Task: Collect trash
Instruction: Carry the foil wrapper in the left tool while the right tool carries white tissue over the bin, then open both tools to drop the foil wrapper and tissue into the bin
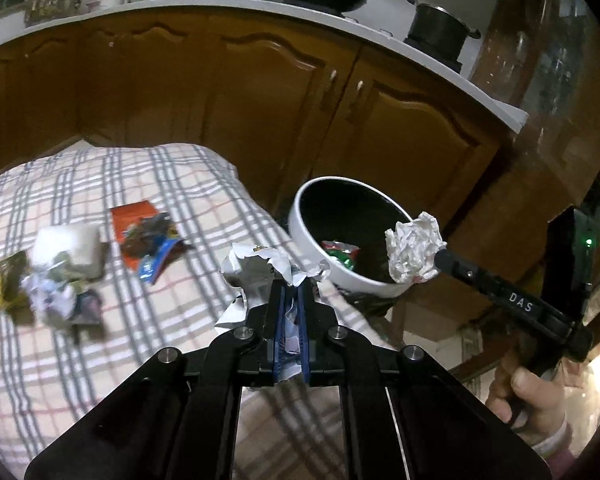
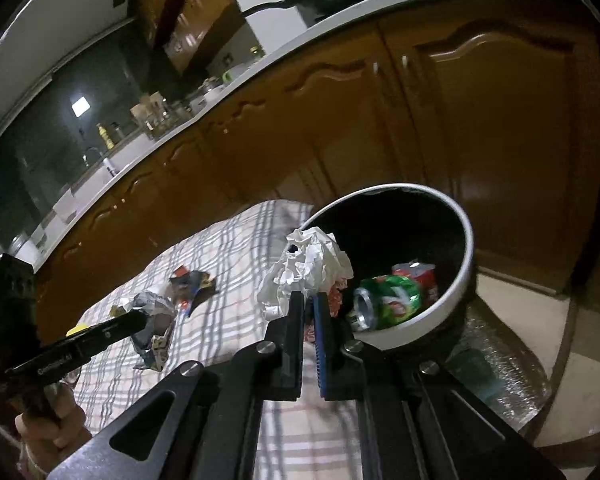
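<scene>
In the left wrist view, the left gripper (image 1: 294, 280) is clamped on a crumpled silvery wrapper (image 1: 256, 270), which bunches up above its closed fingers over the edge of the checked cloth (image 1: 180, 184). Further left on the cloth lie more scraps: an orange packet (image 1: 134, 220) with a blue wrapper (image 1: 158, 262) beside it, and a blurred pile of crumpled wrappers (image 1: 56, 288). Just off the cloth's right edge stands the white bin (image 1: 320, 256), dark inside, with a red and green piece (image 1: 340, 254) at the bottom. The right gripper (image 1: 428, 260) reaches in from the right, its fingers pressed on a white paper ball (image 1: 414, 250) held over the bin's rim.

In the right wrist view, the right gripper (image 2: 308, 300) is closed on the white paper ball (image 2: 306, 268), just at the near rim of the bin (image 2: 466, 256). Inside the bin lie a green can (image 2: 388, 298) and a red can (image 2: 418, 276), touching. At left, the left gripper (image 2: 148, 314) holds the silvery wrapper (image 2: 156, 308) above the checked cloth (image 2: 236, 248), with dark scraps (image 2: 192, 280) lying behind it.
</scene>
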`<state>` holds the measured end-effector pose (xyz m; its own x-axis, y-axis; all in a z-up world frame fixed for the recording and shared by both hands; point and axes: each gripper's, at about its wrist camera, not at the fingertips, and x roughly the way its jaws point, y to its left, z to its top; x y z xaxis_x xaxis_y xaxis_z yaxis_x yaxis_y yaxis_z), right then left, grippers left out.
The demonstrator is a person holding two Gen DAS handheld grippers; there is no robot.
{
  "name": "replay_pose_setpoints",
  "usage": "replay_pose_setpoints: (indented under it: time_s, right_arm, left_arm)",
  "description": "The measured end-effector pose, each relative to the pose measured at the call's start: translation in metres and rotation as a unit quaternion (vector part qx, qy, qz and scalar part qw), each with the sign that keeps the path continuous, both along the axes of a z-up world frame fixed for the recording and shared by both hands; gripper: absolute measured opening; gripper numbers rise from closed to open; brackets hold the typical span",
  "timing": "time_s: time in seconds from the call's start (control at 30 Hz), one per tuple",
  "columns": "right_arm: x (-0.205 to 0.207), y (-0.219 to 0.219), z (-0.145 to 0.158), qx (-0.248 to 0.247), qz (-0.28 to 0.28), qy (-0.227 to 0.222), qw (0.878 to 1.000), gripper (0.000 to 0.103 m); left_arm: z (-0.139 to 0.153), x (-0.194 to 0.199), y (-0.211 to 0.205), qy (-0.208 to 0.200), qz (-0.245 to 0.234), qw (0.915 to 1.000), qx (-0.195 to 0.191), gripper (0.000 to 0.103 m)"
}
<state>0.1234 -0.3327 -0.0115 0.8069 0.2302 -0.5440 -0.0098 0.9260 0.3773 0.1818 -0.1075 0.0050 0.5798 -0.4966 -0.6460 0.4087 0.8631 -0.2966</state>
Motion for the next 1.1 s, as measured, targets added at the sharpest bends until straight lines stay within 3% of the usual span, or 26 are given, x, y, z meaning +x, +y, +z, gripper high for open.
replay_pose_setpoints:
  time_s: [0.6,0.93,1.07,1.1]
  right_arm:
    - [0.027,-0.046,-0.003,-0.02,-0.04,0.014,0.999,0.005]
    - [0.045,-0.053,-0.011,-0.028,-0.035,0.03,0.999,0.006]
    - [0.053,-0.058,-0.016,-0.019,-0.04,0.041,0.998,0.016]
    - [0.053,-0.06,-0.017,-0.017,-0.041,0.043,0.998,0.022]
  left_arm:
    - [0.001,0.058,-0.1,0.015,-0.063,0.9978,0.016,0.005]
    - [-0.009,0.077,-0.129,0.029,-0.072,0.9964,0.033,0.007]
    - [-0.017,0.083,-0.132,0.042,-0.072,0.996,0.033,0.021]
    - [-0.018,0.083,-0.133,0.041,-0.071,0.9961,0.034,0.033]
